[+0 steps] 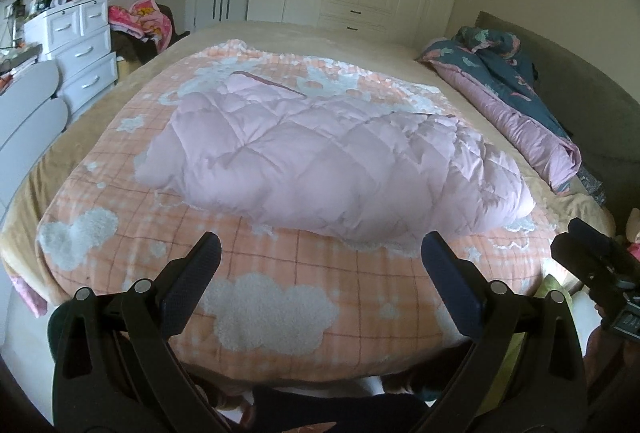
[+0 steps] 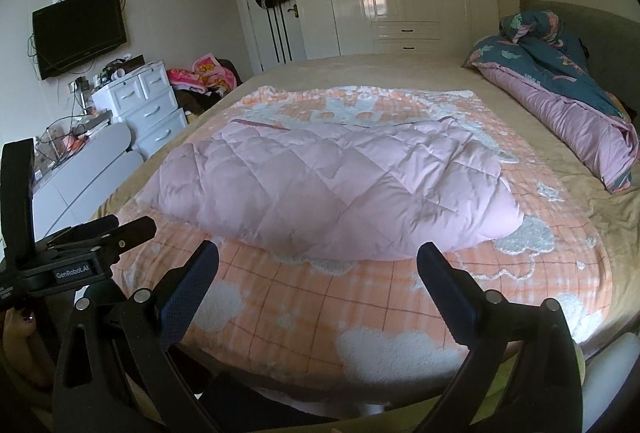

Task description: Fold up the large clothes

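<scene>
Left wrist view: the left gripper point(image 1: 320, 257) hovers at the foot of the bed point(image 1: 100, 109), jaws spread wide and holding nothing. Right wrist view: the right gripper point(image 2: 318, 265) is likewise fully open and empty. The pink quilted garment point(image 1: 320, 161) lies bunched on the peach cloud-print blanket point(image 1: 280, 297), well ahead of both grippers and touched by neither (its sleeves and hem cannot be told apart, possibly because it is already partly doubled over). A teal-and-pink duvet point(image 2: 560, 89) lies rumpled along the headboard side. Risk: the padded fabric is thick and slippery, so a shallow pinch may slip off mid-fold; a deep pinch at the near edge may also catch the blanket beneath and drag it along.
</scene>
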Motion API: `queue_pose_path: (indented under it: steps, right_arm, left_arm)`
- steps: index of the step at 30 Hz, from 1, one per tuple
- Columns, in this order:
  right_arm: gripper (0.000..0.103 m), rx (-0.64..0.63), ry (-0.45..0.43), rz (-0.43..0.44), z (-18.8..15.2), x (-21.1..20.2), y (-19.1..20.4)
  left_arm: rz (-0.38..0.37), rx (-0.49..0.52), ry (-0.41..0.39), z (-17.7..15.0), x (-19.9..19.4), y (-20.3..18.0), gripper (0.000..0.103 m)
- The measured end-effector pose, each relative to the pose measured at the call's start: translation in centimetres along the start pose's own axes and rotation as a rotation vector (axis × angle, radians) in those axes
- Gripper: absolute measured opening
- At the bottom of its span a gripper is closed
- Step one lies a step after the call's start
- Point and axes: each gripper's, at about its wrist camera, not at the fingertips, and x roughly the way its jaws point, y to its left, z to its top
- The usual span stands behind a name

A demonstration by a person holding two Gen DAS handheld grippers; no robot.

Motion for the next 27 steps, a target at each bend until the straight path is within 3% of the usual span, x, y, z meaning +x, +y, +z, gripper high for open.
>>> queue_pose_path:
  steps: [27]
  right_arm:
    - [0.099,0.004,0.005,0.006,-0.37,0.06,0.26]
  left_arm:
    - [0.0,0.013,0.003,-0.07,0.01,-0.02,0.094]
